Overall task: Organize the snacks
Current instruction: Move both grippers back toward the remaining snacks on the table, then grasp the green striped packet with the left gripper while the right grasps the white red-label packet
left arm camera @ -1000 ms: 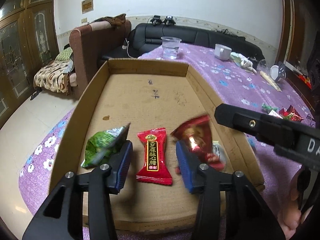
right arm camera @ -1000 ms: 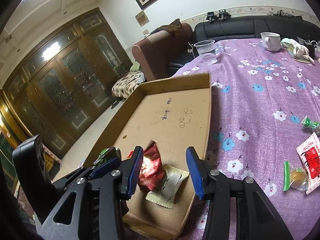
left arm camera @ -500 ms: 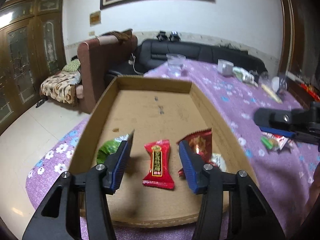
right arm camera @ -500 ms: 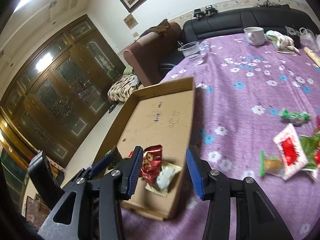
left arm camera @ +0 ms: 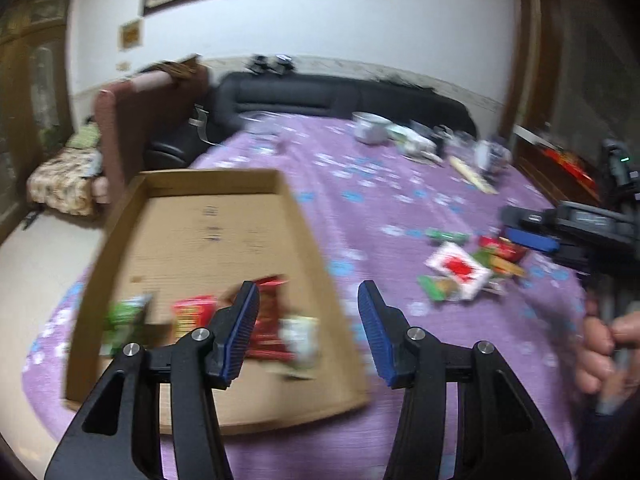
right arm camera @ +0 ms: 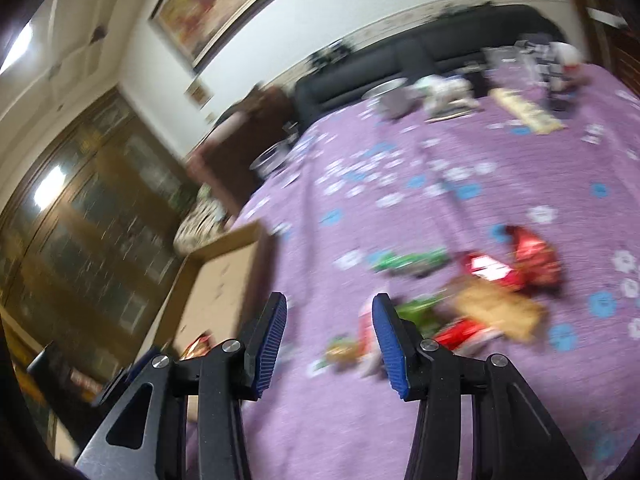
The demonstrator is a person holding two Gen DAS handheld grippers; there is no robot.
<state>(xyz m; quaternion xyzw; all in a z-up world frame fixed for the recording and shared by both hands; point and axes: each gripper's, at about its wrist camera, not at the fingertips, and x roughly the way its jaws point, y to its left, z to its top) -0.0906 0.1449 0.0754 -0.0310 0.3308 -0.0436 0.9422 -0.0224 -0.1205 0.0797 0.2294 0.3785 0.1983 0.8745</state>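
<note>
Purple flowered cloth [left arm camera: 360, 208] covers the table in the left wrist view, where the left gripper [left arm camera: 308, 330] hangs released and empty over the right edge of a cardboard tray [left arm camera: 224, 232] holding four blurred snack packets [left arm camera: 276, 320]. From the right wrist view, the right gripper [right arm camera: 329, 342], also spread and empty, hovers beside a loose snack pile [right arm camera: 472, 300] lying on the cloth, well apart from the tray.

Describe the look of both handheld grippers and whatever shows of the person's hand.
The left gripper and right gripper match: black angular linkage arms with triangular cut-outs and silver round pivot screws, ending in flat blue ribbed finger pads. In the left view the right gripper's black body carries blurred pale lettering. The person's bare right hand shows; no cables visible.
</note>
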